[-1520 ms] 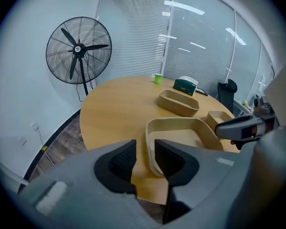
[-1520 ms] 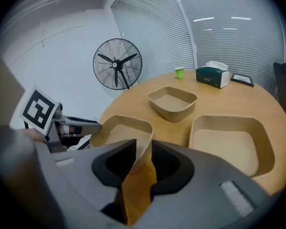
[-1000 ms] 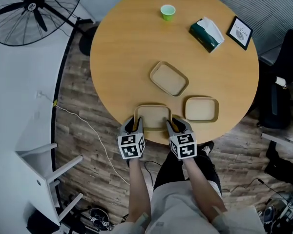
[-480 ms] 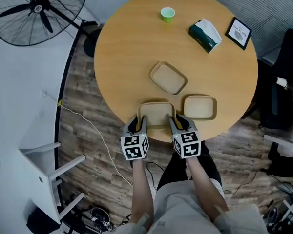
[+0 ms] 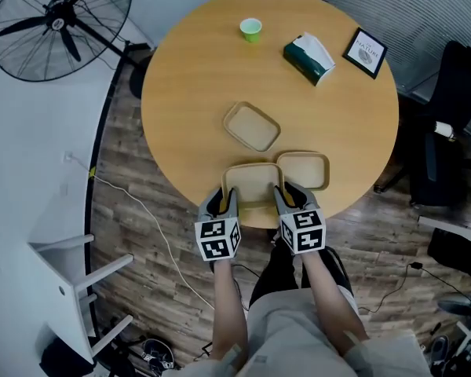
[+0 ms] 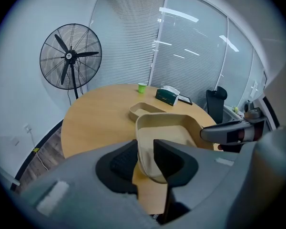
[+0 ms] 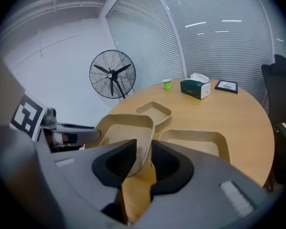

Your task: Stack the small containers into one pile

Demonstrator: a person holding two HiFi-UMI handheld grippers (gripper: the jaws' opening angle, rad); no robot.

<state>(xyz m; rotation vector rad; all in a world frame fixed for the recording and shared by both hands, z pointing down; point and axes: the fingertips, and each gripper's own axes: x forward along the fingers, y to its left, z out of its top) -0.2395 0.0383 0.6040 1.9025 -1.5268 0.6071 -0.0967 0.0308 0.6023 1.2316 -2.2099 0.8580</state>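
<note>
Three shallow tan containers are on the round wooden table [image 5: 188, 93]. My left gripper [image 5: 222, 200] is shut on the left near rim of the nearest container [image 5: 253, 181], and my right gripper [image 5: 286, 199] is shut on its right near rim. In the left gripper view this container [image 6: 167, 128] hangs tilted above the table between the jaws of the left gripper [image 6: 145, 151]. The right gripper [image 7: 144, 159] pinches its wall [image 7: 121, 128]. Its right edge meets the second container [image 5: 304, 170] [image 7: 195, 142]. The third container [image 5: 252, 126] lies farther back.
A green cup [image 5: 250, 28], a tissue box [image 5: 307, 57] and a framed card [image 5: 365, 52] stand at the table's far side. A floor fan [image 5: 59, 18] stands at the far left, a black chair [image 5: 447, 124] at the right, white furniture [image 5: 71, 281] at the near left.
Both grippers have carried the nearest container to the right and a little forward. The gap to the second container has closed.
</note>
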